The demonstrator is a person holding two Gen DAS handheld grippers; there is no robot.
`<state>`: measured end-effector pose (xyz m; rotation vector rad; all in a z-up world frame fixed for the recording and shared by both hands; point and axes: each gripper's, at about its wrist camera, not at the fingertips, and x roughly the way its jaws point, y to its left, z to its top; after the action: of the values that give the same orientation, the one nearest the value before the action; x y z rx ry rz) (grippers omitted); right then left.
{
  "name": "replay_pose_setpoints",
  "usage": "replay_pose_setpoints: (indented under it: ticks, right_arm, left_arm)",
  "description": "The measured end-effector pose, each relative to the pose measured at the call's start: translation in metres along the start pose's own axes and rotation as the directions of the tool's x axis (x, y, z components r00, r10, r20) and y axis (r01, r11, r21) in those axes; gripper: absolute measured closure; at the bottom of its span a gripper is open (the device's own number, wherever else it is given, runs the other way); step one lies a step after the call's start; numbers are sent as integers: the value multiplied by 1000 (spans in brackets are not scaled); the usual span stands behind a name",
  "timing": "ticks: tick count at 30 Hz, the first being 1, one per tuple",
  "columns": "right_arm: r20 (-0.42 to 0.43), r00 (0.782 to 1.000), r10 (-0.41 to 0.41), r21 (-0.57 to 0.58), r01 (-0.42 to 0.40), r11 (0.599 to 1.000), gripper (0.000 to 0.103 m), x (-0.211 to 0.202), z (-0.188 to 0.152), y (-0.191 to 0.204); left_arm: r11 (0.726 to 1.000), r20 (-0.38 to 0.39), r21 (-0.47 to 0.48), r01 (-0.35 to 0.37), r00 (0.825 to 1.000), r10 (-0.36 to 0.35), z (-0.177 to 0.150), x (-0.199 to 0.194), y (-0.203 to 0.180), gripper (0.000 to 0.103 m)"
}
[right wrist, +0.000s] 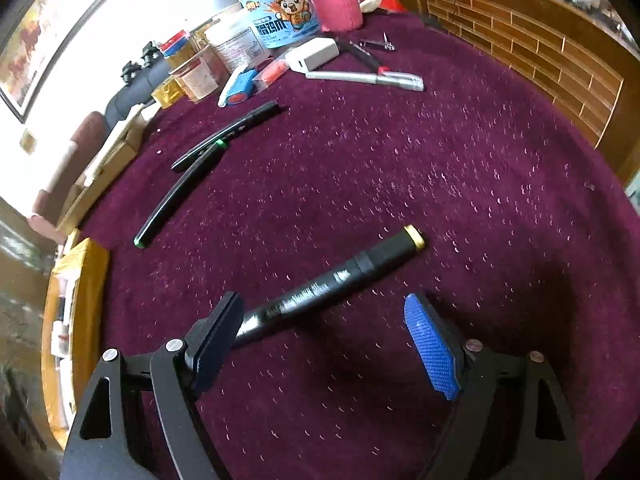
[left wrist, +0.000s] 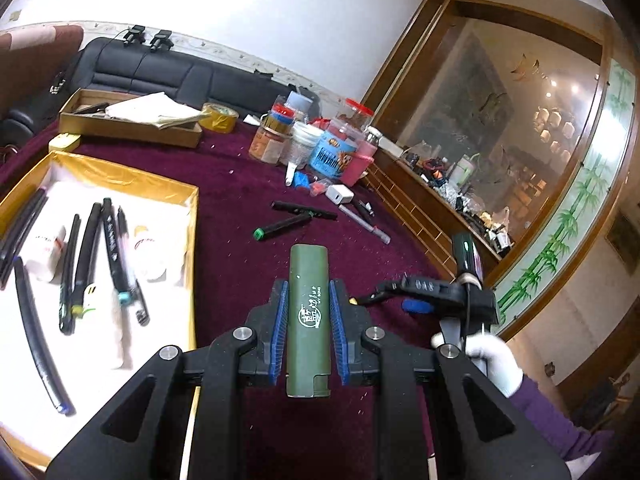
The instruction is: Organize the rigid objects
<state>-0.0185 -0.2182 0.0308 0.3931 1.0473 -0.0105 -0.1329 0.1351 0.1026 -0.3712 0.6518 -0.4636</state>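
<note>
Left wrist view: left tongs [left wrist: 308,322] clamped on olive-green case [left wrist: 309,320], white print unreadable, frame centre. Right tongs [right wrist: 324,340] apart over black marker [right wrist: 328,286], gold cap, on purple surface [right wrist: 400,180].

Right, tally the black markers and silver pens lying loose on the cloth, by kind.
Black markers: 3
Silver pens: 1
Total: 4
</note>
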Motion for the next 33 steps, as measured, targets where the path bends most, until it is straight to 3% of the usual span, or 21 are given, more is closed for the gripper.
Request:
replay_pose_setpoints:
  ticks: [2,5,7,8,9,11,20,33]
  right_arm:
    - [-5,1000,-11,1,11,1000,27,5,5,12]
    - [-14,996,-83,-34,82,996,43,20,7,36]
    - [25,987,-161,-107,162,981,60,26,6,55]
    - [43,981,-190,-144,194,970,73,28,3,61]
    - [69,973,-220,-185,230,956,78,30,-1,69]
    - [83,974,-212,-218,225,950,89,28,-8,74]
    - [103,986,-129,-250,151,956,90,5,-37,74]
    - [304,944,-132,-405,254,879,90,-48,-64,111]
  left_arm:
    - [1000,-11,-12,-4,1000,4,-5,0,2,85]
    - [1000,-31,-26,-7,999,6,-11,0,3,85]
    - [1000,-40,-26,-6,999,5,-16,0,1,85]
    - [1000,-43,-24,-6,999,5,-18,1,0,85]
    - [1000,-45,-23,-6,999,5,-20,0,-2,85]
    - [1000,-55,-17,-6,998,5,-23,1,-5,85]
    - [1000,-80,1,-7,997,7,-27,10,-17,85]
    - [1000,-88,31,1,996,1,-29,12,-30,85]
